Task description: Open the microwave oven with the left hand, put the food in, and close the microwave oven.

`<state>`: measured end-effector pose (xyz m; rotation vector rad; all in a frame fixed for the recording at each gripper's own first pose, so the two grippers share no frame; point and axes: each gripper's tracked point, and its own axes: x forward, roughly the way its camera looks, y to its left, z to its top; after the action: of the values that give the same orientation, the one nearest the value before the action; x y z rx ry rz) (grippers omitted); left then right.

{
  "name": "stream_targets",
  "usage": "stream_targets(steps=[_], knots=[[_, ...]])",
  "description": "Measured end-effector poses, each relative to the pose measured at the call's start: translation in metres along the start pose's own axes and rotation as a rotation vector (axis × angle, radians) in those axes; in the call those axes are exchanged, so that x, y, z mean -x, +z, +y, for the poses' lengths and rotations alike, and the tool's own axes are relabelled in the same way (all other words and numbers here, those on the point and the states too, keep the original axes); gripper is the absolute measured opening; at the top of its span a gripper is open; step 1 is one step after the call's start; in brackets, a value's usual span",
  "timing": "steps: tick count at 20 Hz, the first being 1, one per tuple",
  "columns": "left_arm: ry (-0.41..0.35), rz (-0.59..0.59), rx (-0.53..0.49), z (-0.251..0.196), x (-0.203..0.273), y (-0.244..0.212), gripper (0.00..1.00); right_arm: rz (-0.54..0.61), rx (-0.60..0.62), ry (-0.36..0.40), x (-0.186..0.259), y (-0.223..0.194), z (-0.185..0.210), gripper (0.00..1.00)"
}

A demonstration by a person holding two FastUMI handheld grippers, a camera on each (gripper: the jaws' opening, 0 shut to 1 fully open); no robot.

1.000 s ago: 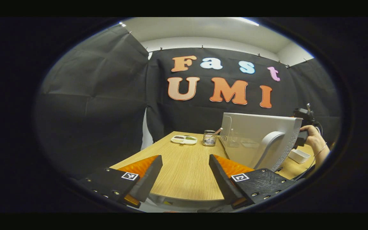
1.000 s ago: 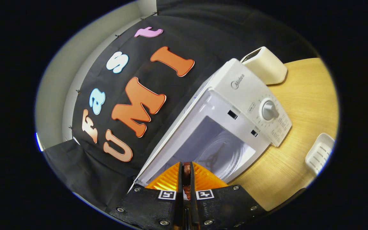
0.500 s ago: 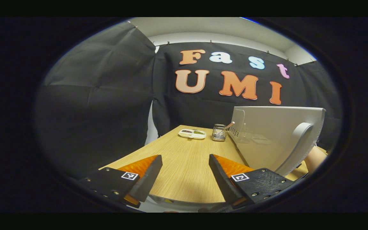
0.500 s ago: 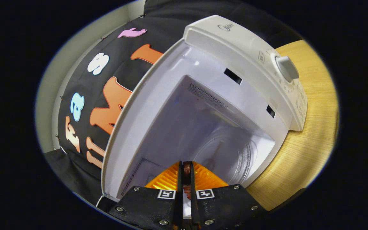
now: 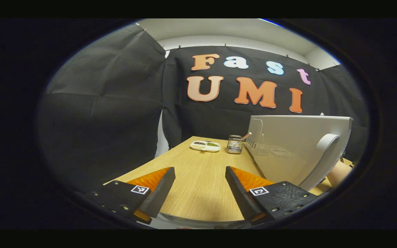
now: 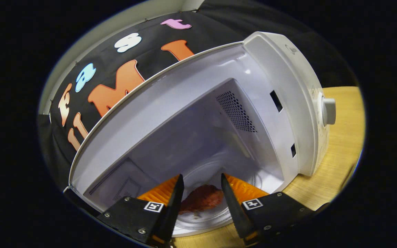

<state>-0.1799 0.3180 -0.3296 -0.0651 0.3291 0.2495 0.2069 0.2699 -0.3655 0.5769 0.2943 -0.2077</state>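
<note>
The white microwave stands open, its cavity facing my right gripper. That gripper is open at the cavity's mouth. A reddish-brown piece of food lies on the glass turntable between and just past its fingers, which do not press on it. In the left gripper view the swung-out door with its curved handle stands at the right. My left gripper hangs open over the wooden table, left of the door and holding nothing. A forearm shows behind the door.
At the table's far end lie a small white divided dish and a wire-mesh jar beside the microwave's side. The dial knob sticks out on the control panel. Black cloth walls close in the table.
My right gripper went from shut on the food outside the microwave to open at its mouth, and the food now lies on the turntable. My left gripper barely shifted.
</note>
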Motion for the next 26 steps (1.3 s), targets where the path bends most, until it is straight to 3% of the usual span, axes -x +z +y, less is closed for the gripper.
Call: stream_targets(steps=[1,3,14,17,21,24,26], knots=[[0.0,-0.006,-0.003,-0.001,0.002,0.003,0.89,0.002,0.032,-0.007,0.004,0.002,-0.002,0.83],[0.002,-0.014,-0.007,-0.003,0.005,0.006,0.89,0.007,0.102,-0.002,0.014,0.004,-0.003,0.94],[-0.011,-0.045,-0.043,-0.018,0.009,0.02,0.9,0.034,0.373,0.198,0.115,0.063,0.005,0.94],[-0.025,-0.061,-0.058,-0.026,0.007,0.027,0.88,0.0,0.42,0.225,0.145,0.101,-0.003,0.94],[-0.038,-0.072,-0.055,-0.034,0.005,0.032,0.9,-0.065,0.5,0.207,0.174,0.155,-0.021,0.94],[-0.084,-0.049,-0.06,-0.049,0.006,0.028,0.91,-0.083,0.513,0.21,0.195,0.183,-0.028,0.94],[-0.1,-0.056,-0.051,-0.054,0.008,0.032,0.66,-0.109,0.506,0.202,0.206,0.203,-0.034,0.95]])
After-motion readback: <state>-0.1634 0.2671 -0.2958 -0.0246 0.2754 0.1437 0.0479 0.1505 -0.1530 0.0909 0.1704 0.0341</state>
